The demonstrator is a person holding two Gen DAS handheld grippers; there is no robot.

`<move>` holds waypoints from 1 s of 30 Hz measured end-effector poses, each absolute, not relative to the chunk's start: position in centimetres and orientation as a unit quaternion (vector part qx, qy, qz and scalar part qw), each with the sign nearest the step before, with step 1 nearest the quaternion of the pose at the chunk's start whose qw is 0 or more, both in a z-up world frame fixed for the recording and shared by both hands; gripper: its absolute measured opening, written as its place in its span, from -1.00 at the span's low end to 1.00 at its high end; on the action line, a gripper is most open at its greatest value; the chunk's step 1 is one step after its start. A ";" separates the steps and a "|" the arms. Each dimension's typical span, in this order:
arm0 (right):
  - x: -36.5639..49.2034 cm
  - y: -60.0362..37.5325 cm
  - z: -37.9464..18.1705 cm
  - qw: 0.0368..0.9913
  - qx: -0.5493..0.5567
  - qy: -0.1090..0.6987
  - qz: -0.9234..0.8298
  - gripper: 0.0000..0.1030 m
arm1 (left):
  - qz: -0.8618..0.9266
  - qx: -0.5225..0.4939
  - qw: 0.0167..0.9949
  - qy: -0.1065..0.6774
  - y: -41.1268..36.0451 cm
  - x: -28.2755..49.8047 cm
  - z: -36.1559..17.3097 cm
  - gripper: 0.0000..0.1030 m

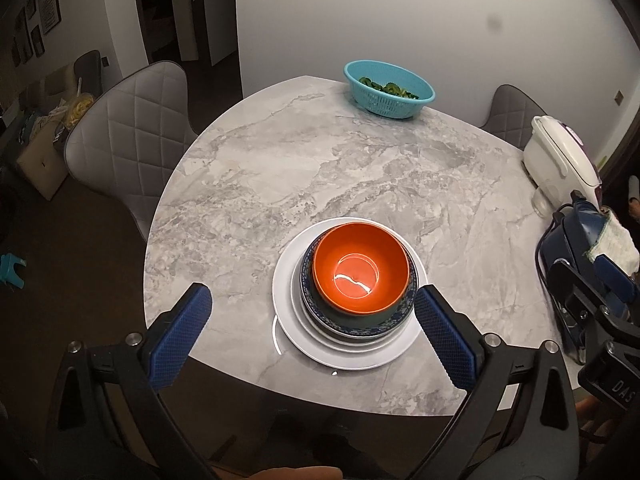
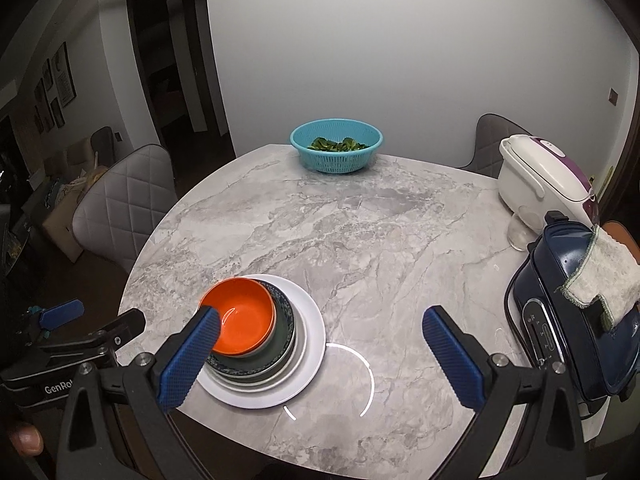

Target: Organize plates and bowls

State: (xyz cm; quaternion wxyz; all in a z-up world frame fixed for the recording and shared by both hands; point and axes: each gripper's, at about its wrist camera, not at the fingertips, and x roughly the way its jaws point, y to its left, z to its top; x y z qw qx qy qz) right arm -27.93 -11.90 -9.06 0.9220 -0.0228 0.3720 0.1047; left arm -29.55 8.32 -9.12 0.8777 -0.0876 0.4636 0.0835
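Bowls [image 1: 361, 270] sat stacked on plates [image 1: 286, 300] near the table's [image 1: 260, 168] front edge; your left gripper [image 1: 312, 330] and right gripper [image 2: 320, 354] hung wide, empty — lift the orange one squarely by its rim.

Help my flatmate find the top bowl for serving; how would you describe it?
On the marble table, near its front edge, sits one stack on a white plate. The orange bowl tops it, the only bright piece above the dark bowls.

Bowls [image 1: 360, 270] on plates [image 1: 348, 344], colander [image 1: 390, 88] behind.
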 end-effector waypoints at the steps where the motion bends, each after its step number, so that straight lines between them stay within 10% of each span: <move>1: -28.0 -11.8 -9.1 0.922 -0.023 0.373 0.103 1.00 | 0.086 -0.085 0.878 0.464 8.3 -29.7 -9.0 0.99; 30: -27.9 -11.0 -9.6 0.918 -0.031 0.386 0.085 1.00 | 0.100 -0.069 0.872 0.474 8.3 -29.1 -8.9 0.99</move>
